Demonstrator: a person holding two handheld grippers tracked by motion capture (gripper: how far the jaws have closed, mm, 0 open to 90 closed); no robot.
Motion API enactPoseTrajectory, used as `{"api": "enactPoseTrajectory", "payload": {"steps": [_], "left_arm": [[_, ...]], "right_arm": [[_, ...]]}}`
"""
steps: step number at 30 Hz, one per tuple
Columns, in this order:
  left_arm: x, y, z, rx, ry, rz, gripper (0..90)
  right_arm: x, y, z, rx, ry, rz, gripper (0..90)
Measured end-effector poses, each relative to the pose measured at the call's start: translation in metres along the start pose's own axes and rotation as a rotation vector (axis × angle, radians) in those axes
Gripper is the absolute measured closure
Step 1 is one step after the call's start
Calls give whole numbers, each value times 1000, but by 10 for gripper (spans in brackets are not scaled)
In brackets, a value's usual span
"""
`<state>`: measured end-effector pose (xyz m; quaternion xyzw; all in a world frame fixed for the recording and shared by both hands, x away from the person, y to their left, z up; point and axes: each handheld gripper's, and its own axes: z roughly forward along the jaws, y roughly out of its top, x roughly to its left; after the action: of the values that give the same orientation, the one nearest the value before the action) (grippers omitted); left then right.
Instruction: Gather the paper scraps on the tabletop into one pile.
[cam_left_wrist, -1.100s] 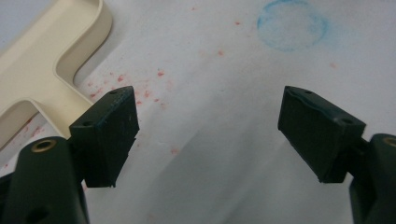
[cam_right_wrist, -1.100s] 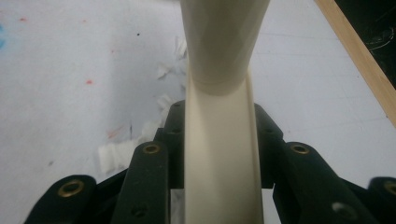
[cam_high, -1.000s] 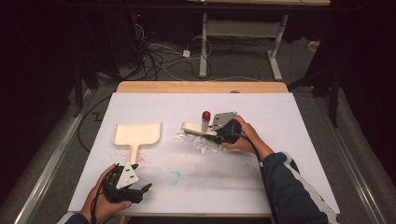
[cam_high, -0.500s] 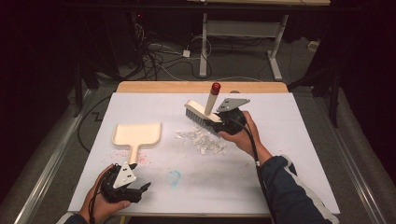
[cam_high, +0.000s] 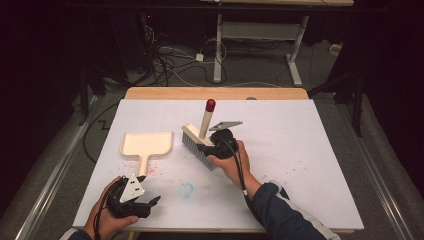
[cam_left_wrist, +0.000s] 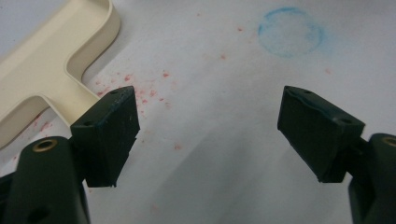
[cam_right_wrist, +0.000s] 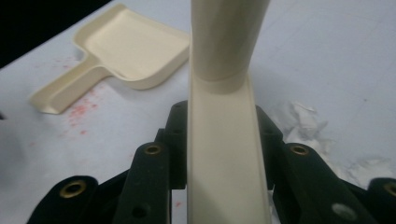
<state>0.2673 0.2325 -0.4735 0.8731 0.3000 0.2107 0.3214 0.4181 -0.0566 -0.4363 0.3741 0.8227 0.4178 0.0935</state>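
A cream brush (cam_high: 199, 141) with grey bristles and a red-tipped handle stands tilted over the middle of the white table (cam_high: 310, 135), handle pointing up. My right gripper (cam_high: 214, 145) is shut on its head block (cam_right_wrist: 226, 154), the jaws pressing on both sides. A cream dustpan (cam_high: 146, 145) lies flat to the left of the brush, its handle toward the person. My left gripper (cam_high: 150, 205) rests near the front left edge, open, with nothing between its jaws. In the left gripper view the dustpan's handle (cam_left_wrist: 46, 79) lies just beyond the left jaw.
Red specks (cam_left_wrist: 140, 93) dot the table around the dustpan's handle. A faint blue ring (cam_high: 186, 190) marks the surface right of my left gripper. Crumpled white scraps (cam_right_wrist: 303, 121) lie beside the brush. A wooden strip (cam_high: 215, 93) runs along the table's far edge.
My right gripper lifted the brush off the table, stood its handle up, then carried it left and nearer the person. The left gripper stayed put.
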Motion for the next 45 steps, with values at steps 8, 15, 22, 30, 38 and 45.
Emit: {"api": "enactPoseTrajectory", "payload": {"steps": [8, 15, 22, 30, 38, 45], "left_arm": [[0, 0, 1, 10, -9, 6, 198], [-2, 1, 2, 16, -11, 16, 198], [-3, 2, 2, 14, -7, 16, 198], [-2, 2, 2, 12, -11, 14, 198], [-1, 0, 1, 10, -16, 12, 198], [-1, 0, 1, 12, -17, 13, 198]], "right_arm": [[-14, -5, -6, 10, -100, 22, 678], [-33, -19, -33, 5, -154, 72, 677], [-27, -14, -49, -68, -165, 68, 678], [4, 0, -28, -108, -64, 70, 677], [15, -3, 16, -59, -67, 100, 677], [-1, -7, 6, -24, -142, 122, 674]]}}
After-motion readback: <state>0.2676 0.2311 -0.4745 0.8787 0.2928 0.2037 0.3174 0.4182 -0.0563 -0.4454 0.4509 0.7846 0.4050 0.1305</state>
